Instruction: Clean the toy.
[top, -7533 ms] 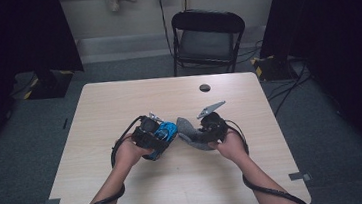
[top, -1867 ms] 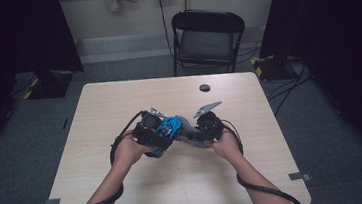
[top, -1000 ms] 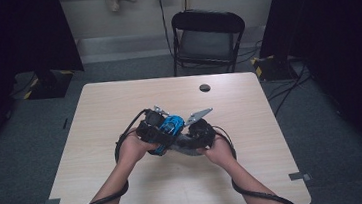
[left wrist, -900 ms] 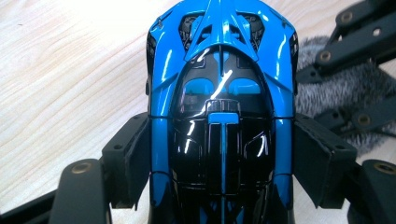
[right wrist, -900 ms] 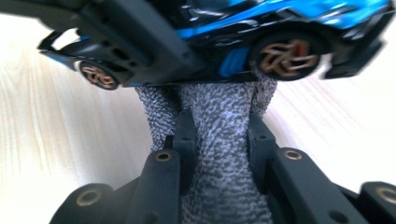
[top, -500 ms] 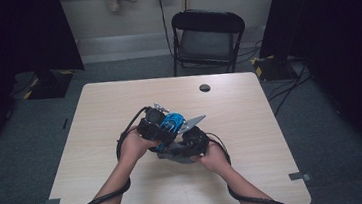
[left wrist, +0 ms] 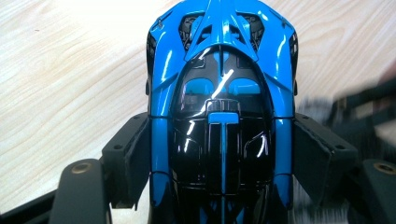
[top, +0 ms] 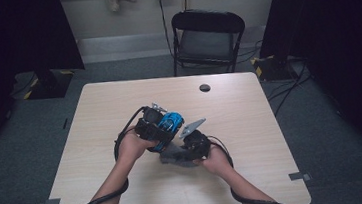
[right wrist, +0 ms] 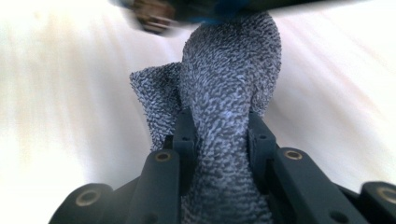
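Note:
A glossy blue and black toy car (left wrist: 219,102) sits between the jaws of my left gripper (left wrist: 219,158), whose pads press on both its sides. In the high view the same car (top: 171,123) is held above the middle of the wooden table (top: 95,120) by the left gripper (top: 155,129). My right gripper (right wrist: 219,135) is shut on a bunched grey cloth (right wrist: 233,84), whose far end reaches up against the car's underside. From above, the cloth (top: 171,155) hangs just below the car, with the right gripper (top: 193,143) beside it.
A small black round object (top: 205,87) lies near the table's far edge. A black folding chair (top: 208,39) stands behind the table. Cables trail from both grippers toward the table's near edge.
The right gripper with the cloth has moved left and toward the near edge, coming in under the car. The left gripper and the car have stayed put.

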`<state>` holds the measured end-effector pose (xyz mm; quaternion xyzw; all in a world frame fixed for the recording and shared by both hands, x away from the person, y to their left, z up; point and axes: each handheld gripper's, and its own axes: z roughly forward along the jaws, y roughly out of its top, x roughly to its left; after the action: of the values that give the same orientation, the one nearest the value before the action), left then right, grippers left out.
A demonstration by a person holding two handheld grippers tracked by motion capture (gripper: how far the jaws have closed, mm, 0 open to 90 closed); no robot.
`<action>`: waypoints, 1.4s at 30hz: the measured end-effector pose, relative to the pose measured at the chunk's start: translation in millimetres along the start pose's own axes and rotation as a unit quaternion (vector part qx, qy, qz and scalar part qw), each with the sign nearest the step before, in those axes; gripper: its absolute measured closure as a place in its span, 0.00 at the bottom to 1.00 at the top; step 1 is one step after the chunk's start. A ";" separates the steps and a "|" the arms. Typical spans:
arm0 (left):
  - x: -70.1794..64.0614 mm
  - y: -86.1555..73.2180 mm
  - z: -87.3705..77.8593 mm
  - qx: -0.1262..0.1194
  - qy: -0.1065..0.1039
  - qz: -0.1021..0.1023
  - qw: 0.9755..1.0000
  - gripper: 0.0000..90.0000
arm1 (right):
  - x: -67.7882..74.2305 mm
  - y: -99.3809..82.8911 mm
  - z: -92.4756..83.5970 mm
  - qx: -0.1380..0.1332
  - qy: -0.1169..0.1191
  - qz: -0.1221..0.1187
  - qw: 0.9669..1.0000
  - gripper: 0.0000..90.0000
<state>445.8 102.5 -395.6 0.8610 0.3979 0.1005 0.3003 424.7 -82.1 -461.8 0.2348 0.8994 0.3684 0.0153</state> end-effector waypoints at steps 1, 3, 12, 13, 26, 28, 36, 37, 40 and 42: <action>-0.3 -1.0 -1.1 -0.001 0.001 0.002 1.000 0.31 | -3.8 -1.1 -2.7 -0.001 -0.009 0.005 1.000 0.80; -1.0 -3.1 -3.1 0.001 0.001 0.004 1.000 0.31 | -14.6 -3.3 -11.2 -0.005 -0.025 0.022 0.999 0.80; -5.9 -12.0 -9.3 0.002 -0.003 0.015 1.000 0.31 | -41.1 -0.2 -34.8 -0.019 -0.089 0.061 0.994 0.80; -6.7 -12.8 -10.3 0.002 -0.004 0.017 1.000 0.31 | -43.7 0.8 -36.2 -0.020 -0.093 0.065 0.993 0.80; -9.1 -19.9 -8.2 0.005 -0.010 0.018 1.000 0.31 | -33.6 24.1 -31.7 -0.042 -0.080 0.048 0.995 0.80; -8.0 -20.5 -8.7 0.005 -0.008 0.017 1.000 0.31 | -31.3 24.3 -29.4 -0.040 -0.074 0.045 0.995 0.80; -3.6 -17.6 -13.0 0.000 -0.005 0.008 1.000 0.31 | -20.6 26.6 -22.5 -0.043 -0.053 0.029 0.997 0.80; -3.2 -16.9 -13.4 0.000 -0.004 0.011 1.000 0.31 | -18.3 27.2 -21.0 -0.042 -0.051 0.026 0.997 0.80; -2.5 -15.7 -13.7 -0.004 -0.005 0.007 1.000 0.31 | -12.1 28.5 -16.7 -0.043 -0.041 0.019 0.998 0.80; -1.7 -15.5 -13.7 -0.002 -0.005 0.007 1.000 0.31 | -9.8 28.6 -14.8 -0.043 -0.037 0.015 0.998 0.80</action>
<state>429.4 115.0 -393.8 0.8637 0.3900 0.0995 0.3033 442.3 -78.4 -433.3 0.2605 0.8779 0.3983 0.0529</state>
